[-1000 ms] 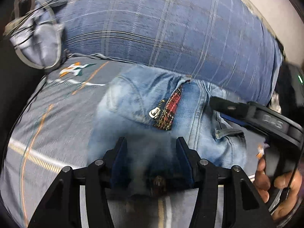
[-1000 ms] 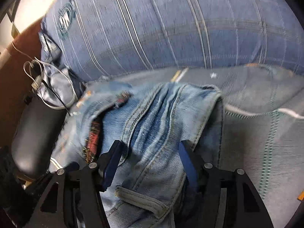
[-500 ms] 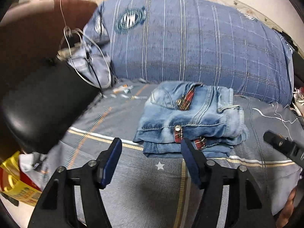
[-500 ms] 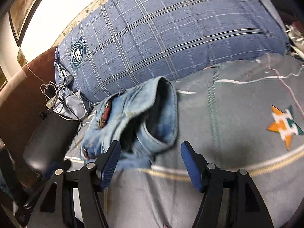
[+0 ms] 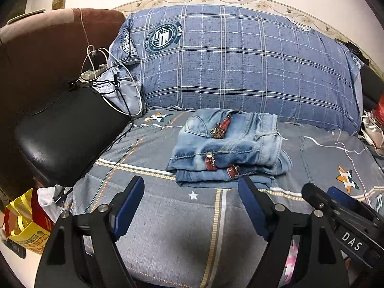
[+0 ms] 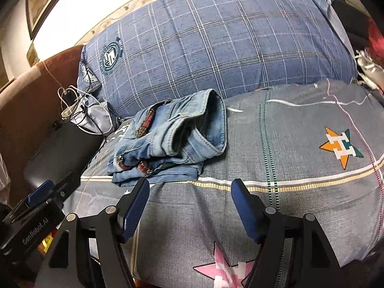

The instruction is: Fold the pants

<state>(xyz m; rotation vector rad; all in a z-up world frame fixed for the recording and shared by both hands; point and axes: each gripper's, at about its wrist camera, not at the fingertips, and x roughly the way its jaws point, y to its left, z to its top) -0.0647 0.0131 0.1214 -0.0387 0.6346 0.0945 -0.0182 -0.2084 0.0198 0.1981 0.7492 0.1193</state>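
From my left camera I see the jeans (image 5: 228,147) lying folded in a compact stack on the grey bedspread (image 5: 172,228), just in front of the big blue plaid pillow (image 5: 240,57) and touching its lower edge. Red trim and metal studs show along the front fold. My left gripper (image 5: 192,206) hangs above the bedspread on the near side of the jeans, jaws wide apart, nothing between them, clear of the denim. At the right edge of this view the right gripper (image 5: 340,206) pokes in, also over the bedspread.

From my right camera the jeans (image 6: 172,139) sit to the upper left, waistband opening facing me. My right gripper (image 6: 190,204) has its jaws spread and empty, apart from the cloth. A black seat cushion (image 5: 67,139) lies left of the bed, with white cables (image 5: 108,76) draped beside the pillow, and a yellow bag (image 5: 26,225) sits at the lower left
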